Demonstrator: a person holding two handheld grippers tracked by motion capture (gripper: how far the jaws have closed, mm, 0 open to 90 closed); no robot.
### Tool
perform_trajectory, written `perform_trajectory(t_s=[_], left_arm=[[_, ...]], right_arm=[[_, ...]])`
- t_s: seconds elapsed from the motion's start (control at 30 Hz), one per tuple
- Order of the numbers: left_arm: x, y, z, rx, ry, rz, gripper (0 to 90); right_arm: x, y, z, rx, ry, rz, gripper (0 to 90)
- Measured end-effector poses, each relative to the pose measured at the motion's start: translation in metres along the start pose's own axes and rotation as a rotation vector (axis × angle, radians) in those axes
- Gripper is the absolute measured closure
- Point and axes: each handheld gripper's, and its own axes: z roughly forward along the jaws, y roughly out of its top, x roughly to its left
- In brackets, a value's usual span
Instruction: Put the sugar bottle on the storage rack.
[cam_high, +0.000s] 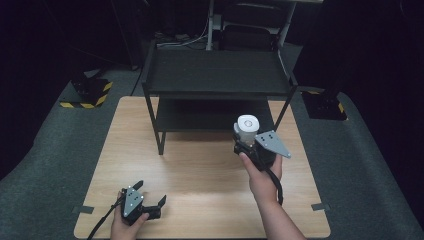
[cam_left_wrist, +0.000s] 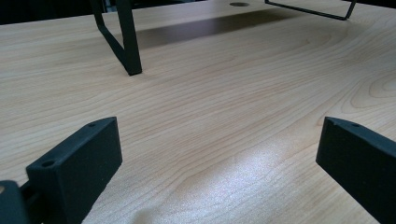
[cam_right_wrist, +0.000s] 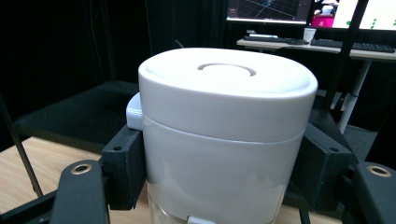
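1. The right claw (cam_high: 245, 136) clamps a white-lidded jar (cam_high: 247, 127) above the counter (cam_high: 200, 170), just before the black shelf (cam_high: 217, 80).
2. The left claw (cam_high: 150, 197), jaws apart, rests on the counter.
3. Best practice: keep the jar upright and clear the shelf's edge.

High view: above near edge of the wooden table (cam_high: 200, 170), looking forward and down. Left gripper view: low over the tabletop, facing the black shelf rack (cam_left_wrist: 126, 42), shared with high view. Right gripper view: close on white-lidded canister (cam_right_wrist: 224, 135).
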Motion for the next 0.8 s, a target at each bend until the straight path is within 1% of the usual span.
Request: perform_trajectory(t_s=[0.03,0.07,0.1,0.13,0.3,0.47,0.5,0.7,0.73,0.8], left_arm=[[0.0,0.0,0.0,0.0,-0.001,0.0,0.5],[0.0,0.0,0.0,0.0,-0.001,0.0,0.5],[0.0,0.0,0.0,0.0,-0.002,-0.002,0.5],[0.0,0.0,0.0,0.0,-0.002,-0.002,0.5],[0.001,0.0,0.0,-0.001,-0.004,-0.003,0.5],[0.001,0.0,0.0,-0.001,-0.006,-0.005,0.5],[0.001,0.0,0.0,0.0,-0.007,-0.006,0.5],[0.002,-0.001,0.0,-0.004,-0.008,-0.007,0.5],[0.002,-0.001,0.0,-0.004,-0.008,-0.007,0.5],[0.002,-0.001,0.0,-0.004,-0.009,-0.006,0.5]], right_arm=[[0.001,0.006,0.003,0.0,-0.001,-0.001,30.2],[0.001,0.006,0.003,0.0,-0.001,-0.001,30.2],[0.001,0.011,0.007,0.002,-0.002,0.001,30.2],[0.001,0.011,0.007,0.002,-0.002,0.001,30.2],[0.0,0.022,0.017,0.008,-0.006,0.01,30.2],[0.0,0.032,0.033,0.013,-0.017,0.003,30.2],[0.0,0.032,0.033,0.013,-0.017,0.003,30.2],[0.001,0.036,0.049,0.022,-0.033,-0.002,30.1],[0.001,0.037,0.055,0.025,-0.039,-0.007,30.1],[0.001,0.037,0.058,0.026,-0.043,-0.006,30.1]])
